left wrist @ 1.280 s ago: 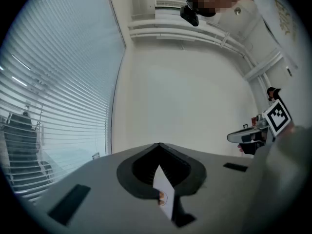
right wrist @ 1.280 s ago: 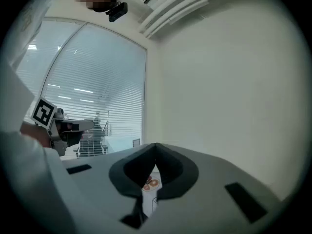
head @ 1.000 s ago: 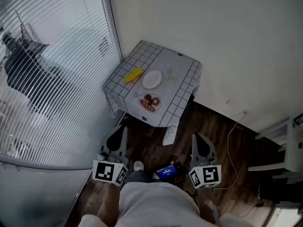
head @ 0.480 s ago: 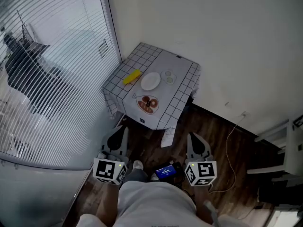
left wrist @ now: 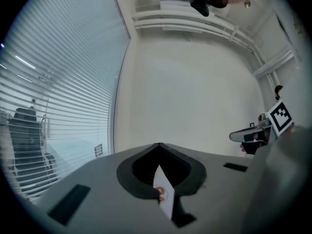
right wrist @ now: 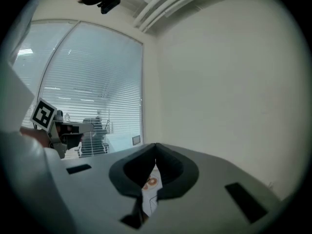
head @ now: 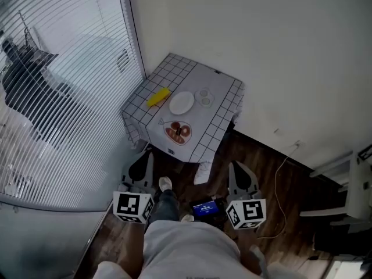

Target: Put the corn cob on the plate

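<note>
A yellow corn cob (head: 158,97) lies on the left part of a small table with a checked cloth (head: 218,118), in the corner of the room. Just right of the cob sits an empty white plate (head: 182,103). My left gripper (head: 149,156) and right gripper (head: 233,165) hang over the dark floor, short of the table's near edge, both shut and empty. In the left gripper view my left gripper (left wrist: 159,145) shows only a thin slit of the cloth between its closed jaws. The right gripper view shows my right gripper (right wrist: 155,146) the same way.
A second plate with red and brown food (head: 177,132) sits at the table's near side, and two small glass bowls (head: 204,96) behind the white plate. Window blinds (head: 58,86) run along the left. A cable (head: 283,173) lies on the floor at right, and a blue-screened device (head: 204,208) is at my waist.
Both grippers have shifted a little toward the table, still shut. A foot has stepped forward between them. The things on the table have not moved.
</note>
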